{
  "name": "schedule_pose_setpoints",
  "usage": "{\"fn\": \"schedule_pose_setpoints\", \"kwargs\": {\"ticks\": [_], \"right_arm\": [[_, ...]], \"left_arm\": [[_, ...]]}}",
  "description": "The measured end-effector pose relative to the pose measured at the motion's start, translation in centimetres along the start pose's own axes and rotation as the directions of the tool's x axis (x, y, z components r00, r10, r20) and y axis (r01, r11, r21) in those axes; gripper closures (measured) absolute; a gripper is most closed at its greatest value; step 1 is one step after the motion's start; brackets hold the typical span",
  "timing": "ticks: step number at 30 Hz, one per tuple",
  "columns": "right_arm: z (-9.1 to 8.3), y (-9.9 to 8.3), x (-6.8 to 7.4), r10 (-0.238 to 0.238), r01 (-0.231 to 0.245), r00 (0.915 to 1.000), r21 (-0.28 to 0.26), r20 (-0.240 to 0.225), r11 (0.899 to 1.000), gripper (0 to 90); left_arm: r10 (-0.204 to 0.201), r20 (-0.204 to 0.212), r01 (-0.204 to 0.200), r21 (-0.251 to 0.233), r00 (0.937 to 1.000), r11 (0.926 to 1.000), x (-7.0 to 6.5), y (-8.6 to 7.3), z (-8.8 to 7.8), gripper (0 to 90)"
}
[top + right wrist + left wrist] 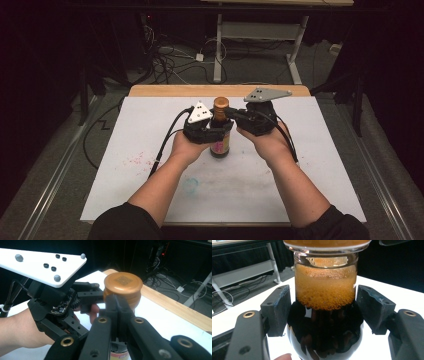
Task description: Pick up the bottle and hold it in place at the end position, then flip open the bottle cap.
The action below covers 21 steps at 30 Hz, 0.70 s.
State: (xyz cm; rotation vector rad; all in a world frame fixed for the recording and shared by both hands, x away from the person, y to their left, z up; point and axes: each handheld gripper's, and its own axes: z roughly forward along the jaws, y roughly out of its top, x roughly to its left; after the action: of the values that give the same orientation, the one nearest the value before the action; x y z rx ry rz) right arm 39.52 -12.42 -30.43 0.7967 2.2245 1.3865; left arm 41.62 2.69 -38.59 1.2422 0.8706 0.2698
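A glass bottle (220, 142) of dark liquid with a copper cap (220, 103) stands upright near the middle of the white mat (320, 150). My left gripper (220, 131) is shut on the bottle's shoulder. In the left gripper view its pads (277, 310) press both sides of the bottle (325, 290), just below the foamy neck. My right gripper (231, 115) comes in from the right at cap height. In the right gripper view its jaws are shut together, and the right gripper (117, 305) rests its tips against the lower edge of the cap (123, 283).
The mat lies on a wooden table whose far edge (165, 90) shows. Faint pink marks (137, 160) and a blue smudge (190, 186) stain the mat. Cables (165, 60) and a white desk frame (218, 50) stand on the floor beyond.
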Motion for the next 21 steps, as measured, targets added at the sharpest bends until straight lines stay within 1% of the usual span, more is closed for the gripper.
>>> {"fn": "schedule_pose_setpoints", "kwargs": {"ticks": [5, 14, 21], "right_arm": [[0.0, 0.09, 0.2, -0.007, 0.007, 0.9999, 0.006, 0.008, 1.0, 90.0], [0.01, 0.1, 0.31, 0.0, 0.0, 0.9999, 0.006, 0.012, 1.0, 90.0], [-0.08, 0.14, 0.42, 0.009, -0.01, 0.9999, 0.012, 0.014, 1.0, 90.0]], "left_arm": [[0.002, 0.001, -0.002, 0.0, 1.0, 1.0, -0.02, -0.01, -0.02, 29.0], [0.003, 0.001, -0.003, 0.0, 1.0, 1.0, -0.02, -0.03, -0.07, 29.1], [0.008, 0.001, -0.008, -0.012, 1.0, 0.9999, -0.12, -0.19, -0.13, 29.2]]}}
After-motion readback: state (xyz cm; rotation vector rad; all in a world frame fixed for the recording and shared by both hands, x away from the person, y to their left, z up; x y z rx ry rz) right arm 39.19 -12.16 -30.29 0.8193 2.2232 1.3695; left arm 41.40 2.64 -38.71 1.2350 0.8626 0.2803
